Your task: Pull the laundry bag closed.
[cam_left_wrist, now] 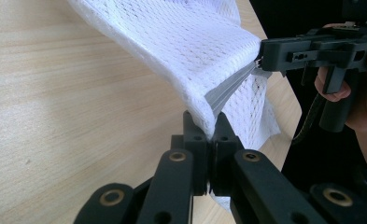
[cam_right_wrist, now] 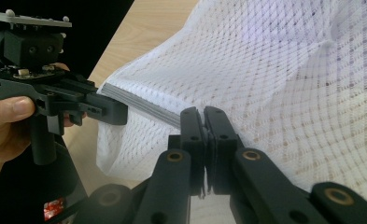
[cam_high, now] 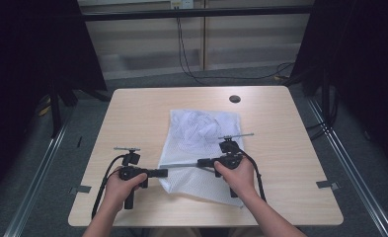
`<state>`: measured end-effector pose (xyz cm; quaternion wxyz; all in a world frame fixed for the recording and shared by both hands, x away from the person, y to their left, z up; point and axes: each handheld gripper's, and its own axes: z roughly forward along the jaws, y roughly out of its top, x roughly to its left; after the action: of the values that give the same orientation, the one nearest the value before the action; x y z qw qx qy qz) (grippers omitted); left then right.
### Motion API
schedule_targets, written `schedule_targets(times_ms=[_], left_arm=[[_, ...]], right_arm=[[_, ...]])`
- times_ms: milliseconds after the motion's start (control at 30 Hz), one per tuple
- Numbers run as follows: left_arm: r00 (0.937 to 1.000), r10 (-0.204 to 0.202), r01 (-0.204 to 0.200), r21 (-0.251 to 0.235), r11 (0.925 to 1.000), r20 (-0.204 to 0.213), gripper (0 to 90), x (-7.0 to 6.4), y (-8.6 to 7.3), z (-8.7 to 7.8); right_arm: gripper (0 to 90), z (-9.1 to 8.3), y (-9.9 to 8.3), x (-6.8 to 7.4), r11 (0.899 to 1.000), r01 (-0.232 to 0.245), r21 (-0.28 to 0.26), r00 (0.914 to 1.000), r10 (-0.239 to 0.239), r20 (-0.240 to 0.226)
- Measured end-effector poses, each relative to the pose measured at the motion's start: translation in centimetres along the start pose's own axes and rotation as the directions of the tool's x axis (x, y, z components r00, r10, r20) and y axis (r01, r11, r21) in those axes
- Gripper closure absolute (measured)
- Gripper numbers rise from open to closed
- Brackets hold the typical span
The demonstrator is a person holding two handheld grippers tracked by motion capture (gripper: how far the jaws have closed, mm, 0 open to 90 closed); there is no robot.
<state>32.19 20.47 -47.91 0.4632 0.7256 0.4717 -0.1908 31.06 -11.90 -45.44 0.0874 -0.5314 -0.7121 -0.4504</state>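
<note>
The left gripper (cam_left_wrist: pixel 208 122) is pinching one end of the grey zipper (cam_left_wrist: pixel 230 89) on the white mesh bag (cam_high: pixel 200 148). The right gripper (cam_right_wrist: pixel 203 115) is pinching the zipper farther along. The bag is lying in the middle of the table (cam_high: pixel 132 111), its near edge lifted and pulled tight between both. I think the zipping is just starting, so most is left.
</note>
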Motion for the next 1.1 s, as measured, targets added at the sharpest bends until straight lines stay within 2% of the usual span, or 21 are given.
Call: schedule_targets(times_ms=[233, 267, 433, 1100], left_arm=[[1.0000, 0.010, -0.010, 0.002, 1.0000, -0.002, 88.4, 0.05, 0.02, 0.02], [1.0000, -0.009, 0.009, -0.005, 0.9999, 0.001, 88.4, -0.06, -0.01, 0.02], [0.9999, 0.014, -0.014, 0.007, 0.9999, -0.001, 88.4, 0.06, 0.02, -0.02], [1.0000, 0.010, -0.010, 0.005, 0.9999, 0.001, 88.4, -0.01, 0.00, -0.01]], right_arm=[[87.8, -0.34, -0.04, -0.22, 1.000, -0.008, -0.001, 1.0000, 0.008, 0.000], [87.7, -0.36, -0.05, -0.24, 1.000, -0.008, -0.001, 1.0000, 0.008, -0.002], [87.7, -0.61, -0.16, -0.54, 1.000, -0.012, -0.006, 0.9999, 0.012, -0.001], [87.8, -0.74, -0.30, -0.57, 1.000, -0.010, -0.002, 0.9999, 0.010, -0.007]])
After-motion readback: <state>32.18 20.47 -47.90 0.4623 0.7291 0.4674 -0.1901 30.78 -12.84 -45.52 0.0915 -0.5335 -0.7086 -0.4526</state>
